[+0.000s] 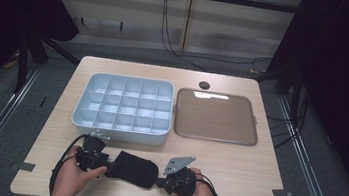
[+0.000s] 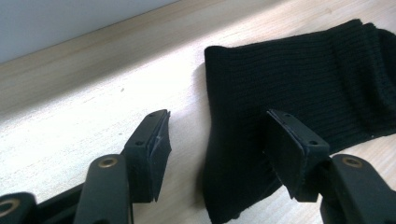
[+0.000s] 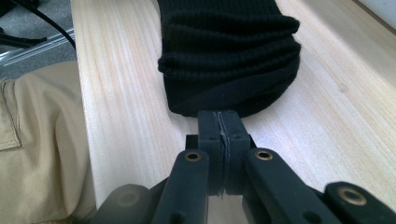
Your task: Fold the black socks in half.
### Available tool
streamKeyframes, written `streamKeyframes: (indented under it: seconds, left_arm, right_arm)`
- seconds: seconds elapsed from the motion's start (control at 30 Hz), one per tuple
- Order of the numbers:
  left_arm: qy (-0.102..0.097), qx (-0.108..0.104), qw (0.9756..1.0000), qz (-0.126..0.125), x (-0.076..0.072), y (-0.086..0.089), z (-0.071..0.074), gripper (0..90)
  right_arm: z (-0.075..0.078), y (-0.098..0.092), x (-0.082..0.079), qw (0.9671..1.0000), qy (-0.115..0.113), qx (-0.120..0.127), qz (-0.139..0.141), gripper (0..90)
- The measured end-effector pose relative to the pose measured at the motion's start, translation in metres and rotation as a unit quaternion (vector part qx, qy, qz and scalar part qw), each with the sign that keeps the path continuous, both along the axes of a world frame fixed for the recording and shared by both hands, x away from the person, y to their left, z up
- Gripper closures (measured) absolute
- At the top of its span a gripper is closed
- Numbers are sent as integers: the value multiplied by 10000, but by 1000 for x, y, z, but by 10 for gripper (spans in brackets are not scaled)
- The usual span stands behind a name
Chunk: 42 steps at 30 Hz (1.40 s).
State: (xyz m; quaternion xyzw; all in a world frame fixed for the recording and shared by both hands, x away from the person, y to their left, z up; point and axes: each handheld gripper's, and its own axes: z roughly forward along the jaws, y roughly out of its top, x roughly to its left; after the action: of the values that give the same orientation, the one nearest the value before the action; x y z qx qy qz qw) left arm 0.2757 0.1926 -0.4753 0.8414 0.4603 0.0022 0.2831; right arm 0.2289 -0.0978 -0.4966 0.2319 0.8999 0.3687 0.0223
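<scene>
A black ribbed knit cloth [image 1: 133, 168] lies flat on the wooden table [image 1: 253, 178] near its front edge, between my two grippers. My left gripper [image 1: 105, 164] is open at the cloth's left end. In the left gripper view the left gripper [image 2: 218, 116] straddles the black knit cloth [image 2: 303, 79]'s edge, one jaw over bare wood and the other over the fabric. My right gripper [image 1: 160, 182] is at the cloth's right end. In the right gripper view the right gripper [image 3: 219, 115] is shut, its tips touching the folded end of the black knit cloth [image 3: 229, 46], with no fabric visible between the pads.
A pale blue compartment tray [image 1: 120, 134] stands just behind the cloth, and its wall [image 2: 70, 23] rises close behind the left gripper. A flat brown tray [image 1: 215, 115] lies to its right. The table's front edge and a person's beige trouser leg [image 3: 37, 140] are close by.
</scene>
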Motion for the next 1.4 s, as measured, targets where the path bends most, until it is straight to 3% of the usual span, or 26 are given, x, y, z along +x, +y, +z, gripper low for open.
streamKeyframes:
  seconds: [0.6, 1.03, 1.2, 1.27, 1.4]
  left_arm:
    - [-168, 203, 9996, -92, -2, -4, -3, 438]
    - [-159, 189, 9995, -216, -4, -8, -3, 599]
    - [-70, 133, 9996, -239, -4, -10, -2, 674]
    - [57, 40, 9998, -185, -3, -9, -3, 716]
    - [63, 186, 9996, -226, -3, -13, 0, 781]
  right_arm:
    - [0, 1, 0, 10000, -20, 1, 8, 892]
    - [0, 2, 0, 10000, -13, 8, 0, 891]
    - [0, 2, 0, 10000, -13, 3, 3, 891]
    - [0, 2, 0, 10000, -13, 8, 5, 891]
    - [0, 2, 0, 10000, -10, 22, 14, 891]
